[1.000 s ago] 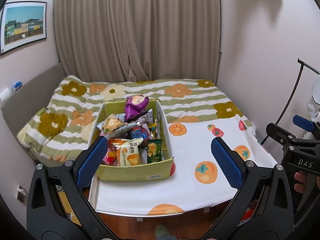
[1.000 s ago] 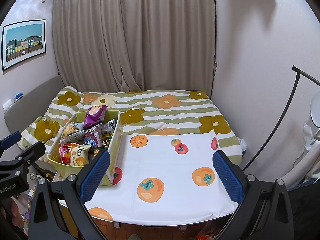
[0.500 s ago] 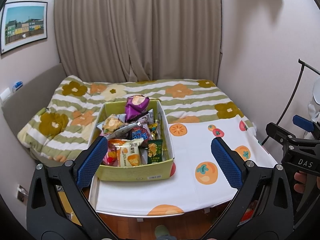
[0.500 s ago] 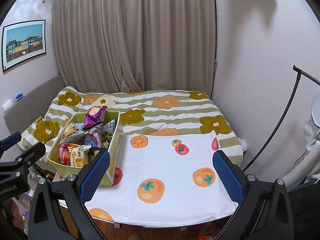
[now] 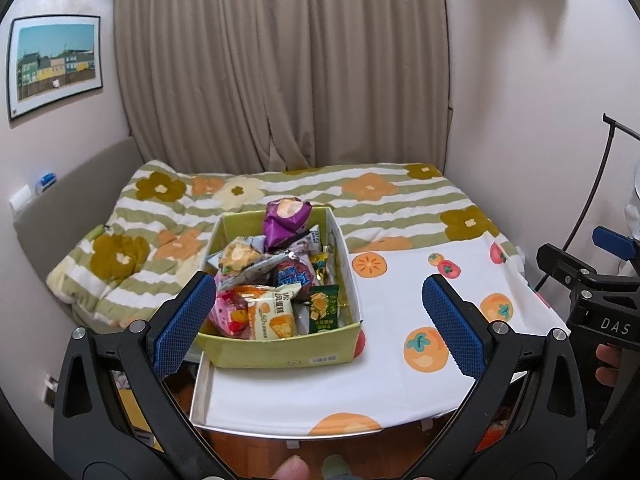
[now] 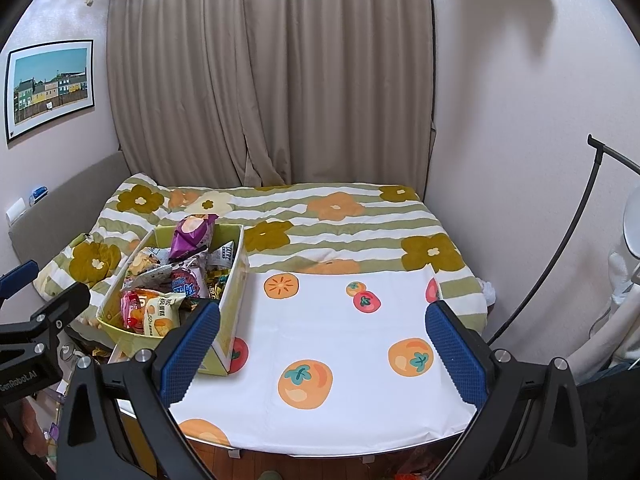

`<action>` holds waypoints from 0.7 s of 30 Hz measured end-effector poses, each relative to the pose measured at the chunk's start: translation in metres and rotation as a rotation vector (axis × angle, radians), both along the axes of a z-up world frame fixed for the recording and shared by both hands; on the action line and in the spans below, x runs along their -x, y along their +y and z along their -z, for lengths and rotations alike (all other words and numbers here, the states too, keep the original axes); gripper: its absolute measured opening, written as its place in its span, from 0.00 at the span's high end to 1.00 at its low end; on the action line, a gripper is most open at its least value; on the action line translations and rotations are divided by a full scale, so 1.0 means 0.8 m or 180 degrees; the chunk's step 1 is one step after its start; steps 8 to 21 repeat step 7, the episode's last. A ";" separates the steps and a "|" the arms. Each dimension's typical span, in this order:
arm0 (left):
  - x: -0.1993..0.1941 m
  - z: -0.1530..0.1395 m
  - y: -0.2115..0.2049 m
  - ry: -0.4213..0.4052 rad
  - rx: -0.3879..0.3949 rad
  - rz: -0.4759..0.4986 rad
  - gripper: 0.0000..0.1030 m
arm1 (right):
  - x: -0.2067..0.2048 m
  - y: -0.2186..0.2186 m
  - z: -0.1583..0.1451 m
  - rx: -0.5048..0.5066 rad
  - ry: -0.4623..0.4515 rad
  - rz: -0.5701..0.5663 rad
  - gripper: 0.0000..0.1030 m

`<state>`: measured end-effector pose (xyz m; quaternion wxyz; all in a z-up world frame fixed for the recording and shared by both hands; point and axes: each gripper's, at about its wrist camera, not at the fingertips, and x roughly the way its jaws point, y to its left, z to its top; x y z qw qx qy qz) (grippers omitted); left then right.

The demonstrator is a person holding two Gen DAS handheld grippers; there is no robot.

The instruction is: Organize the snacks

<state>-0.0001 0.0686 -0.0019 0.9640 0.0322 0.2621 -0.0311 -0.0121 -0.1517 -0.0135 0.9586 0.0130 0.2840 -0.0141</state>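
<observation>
A yellow-green cardboard box (image 5: pixel 280 350) (image 6: pixel 234 300) sits at the left end of a small table (image 5: pixel 392 376) (image 6: pixel 320 332) covered in a white cloth with orange fruit prints. It is heaped with snack packets: a purple bag (image 5: pixel 285 216) (image 6: pixel 191 234) on top at the back, a yellow-and-white packet (image 5: pixel 274 316) and a dark green packet (image 5: pixel 323 309) at the front. My left gripper (image 5: pixel 318 322) hangs open in front of the box, holding nothing. My right gripper (image 6: pixel 322 350) is open over the bare cloth, right of the box.
Behind the table lies a bed with a green-striped floral blanket (image 5: pixel 360 196) (image 6: pixel 340 220). Beige curtains (image 5: pixel 280 64) hang at the back. A black stand pole (image 6: pixel 560 240) leans at the right wall. The other gripper's body (image 5: pixel 592 300) shows at the right edge.
The left wrist view has crept slightly nearer the box. Both grippers stay open and the snacks have not moved.
</observation>
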 end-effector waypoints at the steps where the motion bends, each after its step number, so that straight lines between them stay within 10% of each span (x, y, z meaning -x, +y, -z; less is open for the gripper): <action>1: 0.001 0.000 0.000 -0.0010 0.0010 0.0008 0.01 | 0.000 -0.001 0.001 -0.0008 0.0006 -0.0008 0.01; 21: 0.007 0.002 0.005 -0.0034 0.0047 -0.0029 0.01 | -0.003 0.002 0.000 -0.0002 0.0028 -0.0023 0.01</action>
